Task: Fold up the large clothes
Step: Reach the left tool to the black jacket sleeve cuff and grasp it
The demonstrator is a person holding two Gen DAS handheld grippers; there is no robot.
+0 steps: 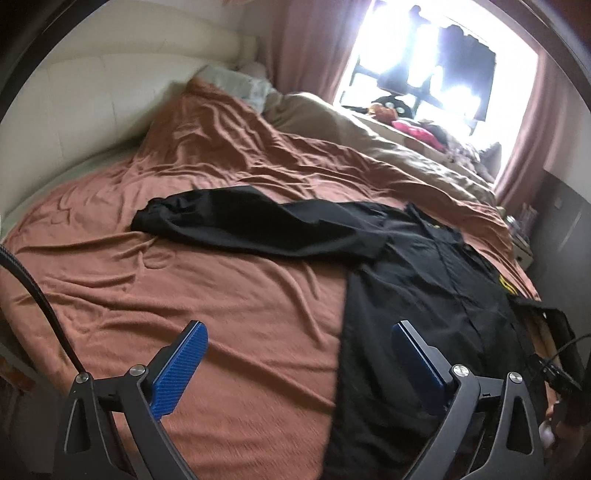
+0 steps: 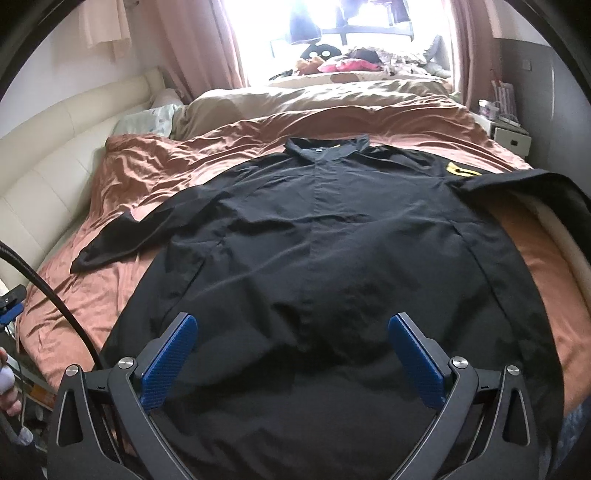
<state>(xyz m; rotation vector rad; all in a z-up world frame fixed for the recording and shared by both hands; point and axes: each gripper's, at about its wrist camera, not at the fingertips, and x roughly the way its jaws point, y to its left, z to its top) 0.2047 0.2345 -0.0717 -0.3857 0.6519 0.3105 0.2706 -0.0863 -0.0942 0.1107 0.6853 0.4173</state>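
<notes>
We could not read the window (image 2: 343, 22): it was blown out to white, and the items heaped on the sill below it were too small and glare-washed to name. The near hem of the black shirt (image 2: 314, 240) was cut off behind the gripper frames in both views, so we could not tell where its lower edge ended. Its right sleeve (image 2: 532, 188) ran off toward the edge of the bed (image 1: 184, 277) and partly out of the right wrist view. A small yellow patch (image 2: 460, 170) near that shoulder was too blurred to read.

The shirt lay spread front-up on the rust-coloured bed cover, collar (image 2: 328, 146) pointing toward the window, placket straight down the middle. The left sleeve (image 1: 236, 221) stretched out flat across the cover, away from the body.

The right gripper (image 2: 291, 354) was held above the lower middle of the shirt, blue fingers (image 2: 168, 363) spread wide, nothing between them. The left gripper (image 1: 299, 363) was likewise released and empty; its left finger sat over bare bed cover, its right finger over the shirt's side edge. Contact with the cloth could not be judged for either gripper.
</notes>
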